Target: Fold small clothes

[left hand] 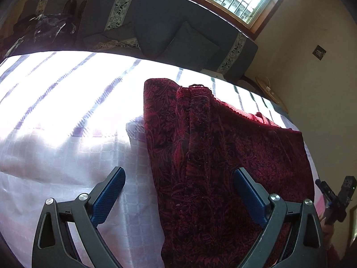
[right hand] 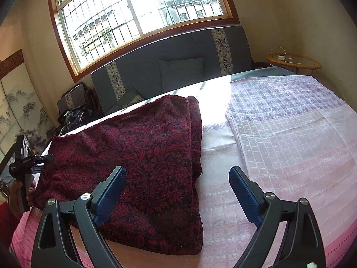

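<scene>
One dark red patterned cloth (right hand: 138,167), folded, lies on your checked bed sheet (right hand: 290,145). Two tongs: your left gripper (left hand: 179,192) stands wide open, nothing between its fingers, the cloth spread beneath and ahead of it. Your right gripper (right hand: 177,192) also stands wide open and empty; the cloth lies under its left finger (right hand: 111,192), its right finger over bare sheet.

A bed (right hand: 290,134) with a pink and lilac checked cover carries 1 folded dark red patterned cloth (right hand: 138,167). The cloth lies ahead of the left finger in the right wrist view, bare cover ahead of the right finger.
</scene>
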A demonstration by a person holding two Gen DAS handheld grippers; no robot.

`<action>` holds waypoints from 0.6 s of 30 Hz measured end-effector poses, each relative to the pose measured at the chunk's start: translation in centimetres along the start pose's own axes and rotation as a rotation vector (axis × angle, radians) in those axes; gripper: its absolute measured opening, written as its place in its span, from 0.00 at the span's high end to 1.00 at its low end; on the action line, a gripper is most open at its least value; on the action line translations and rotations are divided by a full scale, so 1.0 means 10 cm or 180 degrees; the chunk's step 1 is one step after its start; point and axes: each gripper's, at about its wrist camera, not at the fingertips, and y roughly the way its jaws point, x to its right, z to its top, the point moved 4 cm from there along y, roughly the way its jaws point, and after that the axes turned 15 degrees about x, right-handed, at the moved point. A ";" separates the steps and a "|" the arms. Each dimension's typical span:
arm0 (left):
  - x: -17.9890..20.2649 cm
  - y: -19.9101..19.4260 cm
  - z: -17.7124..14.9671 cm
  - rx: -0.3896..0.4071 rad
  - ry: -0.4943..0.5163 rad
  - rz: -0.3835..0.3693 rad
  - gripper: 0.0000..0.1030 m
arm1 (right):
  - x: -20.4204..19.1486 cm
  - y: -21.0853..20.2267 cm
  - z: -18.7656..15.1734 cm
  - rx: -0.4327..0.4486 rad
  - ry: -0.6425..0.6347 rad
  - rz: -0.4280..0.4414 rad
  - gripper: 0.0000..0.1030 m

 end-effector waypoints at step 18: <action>0.00 0.41 0.12 -0.0340 0.0047 -0.0410 0.53 | -0.85 -0.11 0.22 0.0208 -0.0205 0.0621 0.11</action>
